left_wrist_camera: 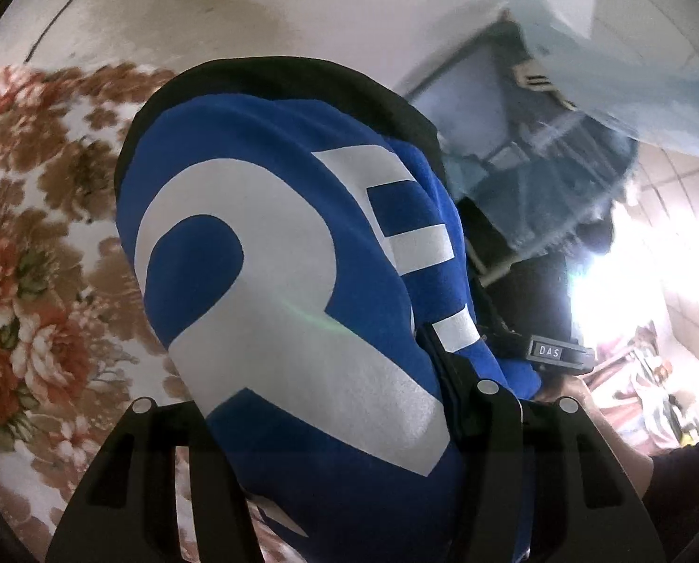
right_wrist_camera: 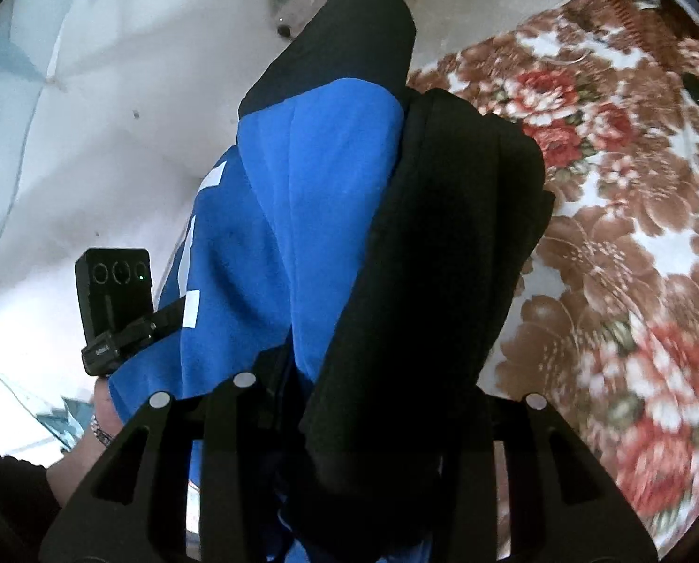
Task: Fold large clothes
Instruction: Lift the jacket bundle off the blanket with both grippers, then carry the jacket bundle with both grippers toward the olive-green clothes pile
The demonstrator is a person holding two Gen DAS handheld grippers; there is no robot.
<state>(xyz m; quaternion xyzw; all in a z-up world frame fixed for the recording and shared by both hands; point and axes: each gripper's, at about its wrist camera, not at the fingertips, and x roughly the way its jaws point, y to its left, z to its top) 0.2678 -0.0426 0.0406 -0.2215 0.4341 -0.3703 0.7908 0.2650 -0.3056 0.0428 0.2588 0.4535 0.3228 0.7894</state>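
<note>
Both grippers, left (left_wrist_camera: pixel 330 422) and right (right_wrist_camera: pixel 345 422), are clamping their jaws on the garment (left_wrist_camera: pixel 265 253), hoisting it above the bed (right_wrist_camera: pixel 631 234) for folding.

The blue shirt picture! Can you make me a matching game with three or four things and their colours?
Things:
1. big letters
2. shirt body
3. sleeve
4. blanket

Colours:
a. black
b. brown and red flowers on white
c. white
d. bright blue

Right pairs: 1-c, 2-d, 3-a, 4-b.
</note>
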